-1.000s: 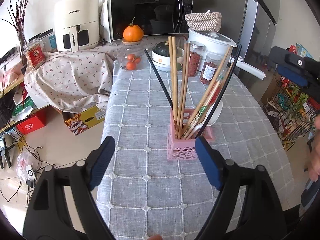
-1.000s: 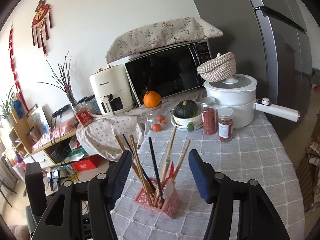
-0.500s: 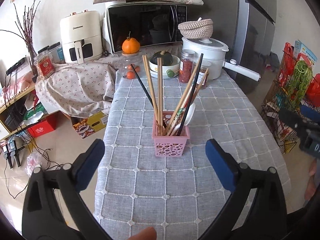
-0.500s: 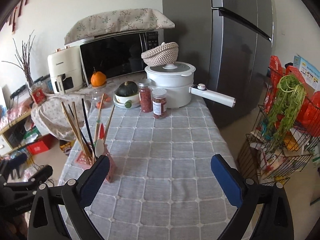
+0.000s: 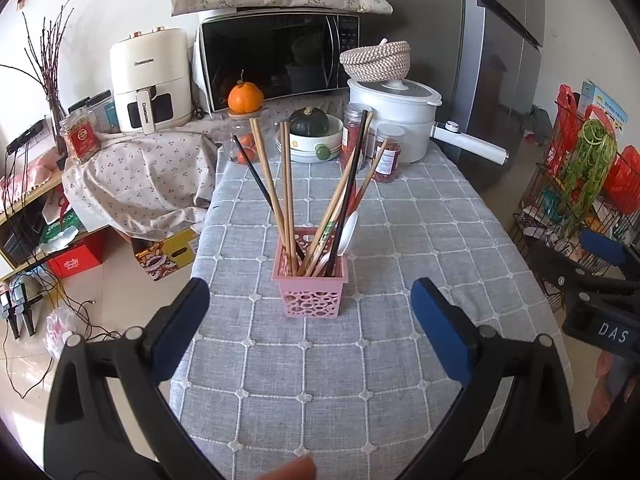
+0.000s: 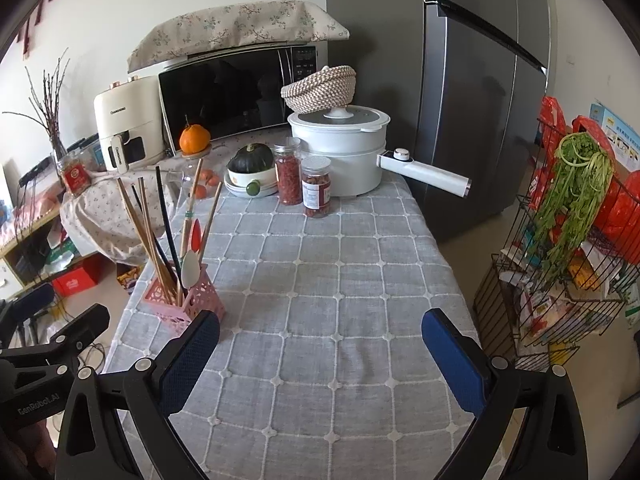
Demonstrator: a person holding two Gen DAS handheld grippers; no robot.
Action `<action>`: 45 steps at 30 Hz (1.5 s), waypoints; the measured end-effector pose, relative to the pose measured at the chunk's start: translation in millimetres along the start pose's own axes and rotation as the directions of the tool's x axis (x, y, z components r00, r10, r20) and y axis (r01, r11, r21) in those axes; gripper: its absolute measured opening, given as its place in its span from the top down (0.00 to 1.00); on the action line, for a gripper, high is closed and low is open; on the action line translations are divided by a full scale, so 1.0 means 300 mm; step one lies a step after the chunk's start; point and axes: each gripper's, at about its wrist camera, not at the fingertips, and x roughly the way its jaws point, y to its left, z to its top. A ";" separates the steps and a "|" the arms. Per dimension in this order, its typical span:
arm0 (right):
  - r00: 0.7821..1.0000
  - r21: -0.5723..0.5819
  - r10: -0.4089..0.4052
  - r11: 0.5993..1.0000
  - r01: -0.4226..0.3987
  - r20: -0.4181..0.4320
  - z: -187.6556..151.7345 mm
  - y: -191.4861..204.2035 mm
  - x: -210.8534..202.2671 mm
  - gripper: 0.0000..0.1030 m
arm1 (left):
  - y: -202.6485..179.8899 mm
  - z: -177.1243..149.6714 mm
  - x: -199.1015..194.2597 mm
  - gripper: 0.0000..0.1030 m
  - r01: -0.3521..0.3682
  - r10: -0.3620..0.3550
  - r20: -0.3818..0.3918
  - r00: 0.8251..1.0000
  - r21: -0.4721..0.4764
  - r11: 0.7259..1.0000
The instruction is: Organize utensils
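Note:
A pink perforated utensil holder (image 5: 311, 292) stands on the grey checked tablecloth (image 5: 400, 248). It holds several wooden and black chopsticks (image 5: 286, 188) and a white spoon (image 5: 347, 232), all upright or leaning. My left gripper (image 5: 310, 320) is open and empty, just in front of the holder. In the right wrist view the holder (image 6: 182, 300) sits at the left. My right gripper (image 6: 320, 352) is open and empty over bare cloth to its right.
At the table's far end stand a white pot (image 6: 340, 156), two spice jars (image 6: 302, 184), a bowl with a green squash (image 6: 250, 170), a microwave (image 6: 236, 92) and an air fryer (image 5: 150, 80). A wire rack with greens (image 6: 568, 240) stands right of the table.
Both grippers opened wide and pulled back from the holder. The right gripper swung right, so the holder now sits at its left. The utensils stay in the holder.

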 end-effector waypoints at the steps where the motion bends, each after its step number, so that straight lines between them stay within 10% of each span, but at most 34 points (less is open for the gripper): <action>1: 1.000 0.002 0.001 1.000 -0.001 -0.003 0.000 0.000 0.002 0.01 | -0.001 -0.001 0.001 0.02 0.000 0.000 -0.002 1.000 0.002 1.000; 45: 0.999 0.040 0.030 0.999 -0.028 -0.042 0.000 0.032 0.049 0.01 | 0.009 -0.009 -0.003 0.02 -0.003 0.002 0.005 1.000 0.018 1.000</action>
